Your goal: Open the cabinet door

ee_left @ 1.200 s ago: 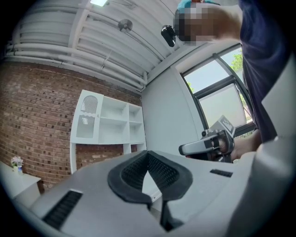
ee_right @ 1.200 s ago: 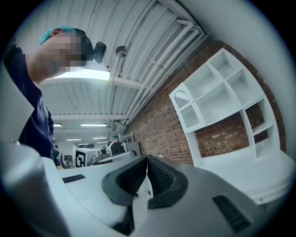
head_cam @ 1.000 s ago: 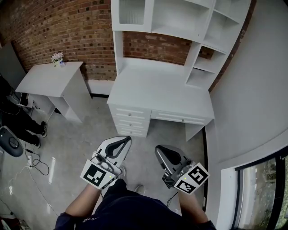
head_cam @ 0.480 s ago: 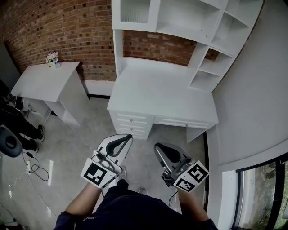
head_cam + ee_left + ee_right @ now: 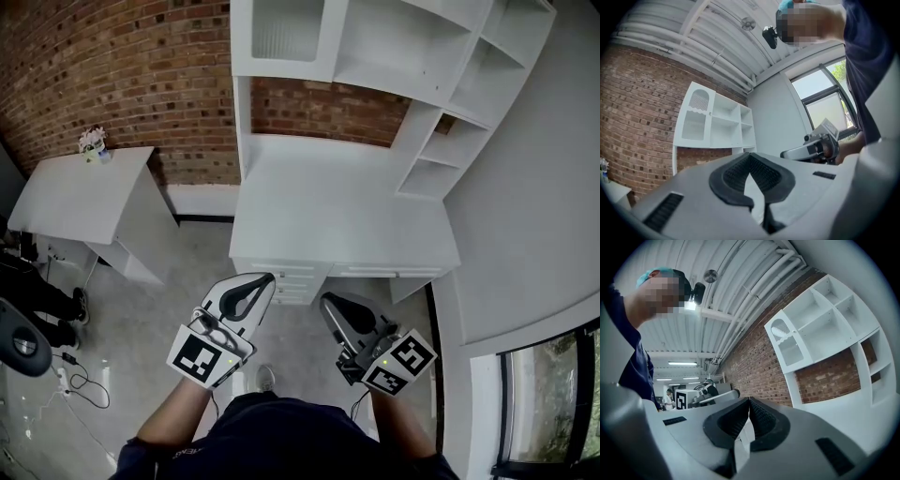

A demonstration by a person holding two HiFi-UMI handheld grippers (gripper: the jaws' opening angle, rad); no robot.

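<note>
White desk hutch point(image 5: 417, 141) ahead, its glass-panelled cabinet door point(image 5: 278, 33) upper left, well beyond both hands; left gripper point(image 5: 258, 284) and right gripper point(image 5: 330, 306) pinched together, empty, so best raise one and part its jaws before the door edge.

Wall: red brick point(image 5: 141, 66) | Floor: grey, glossy point(image 5: 159, 309) | Furniture: white counter point(image 5: 337, 206) with open shelves point(image 5: 412, 47); white side table point(image 5: 75, 192) | Window point(image 5: 548, 394): right | Ceiling: white pipes point(image 5: 754, 284), strip light point(image 5: 682, 363) lit
</note>
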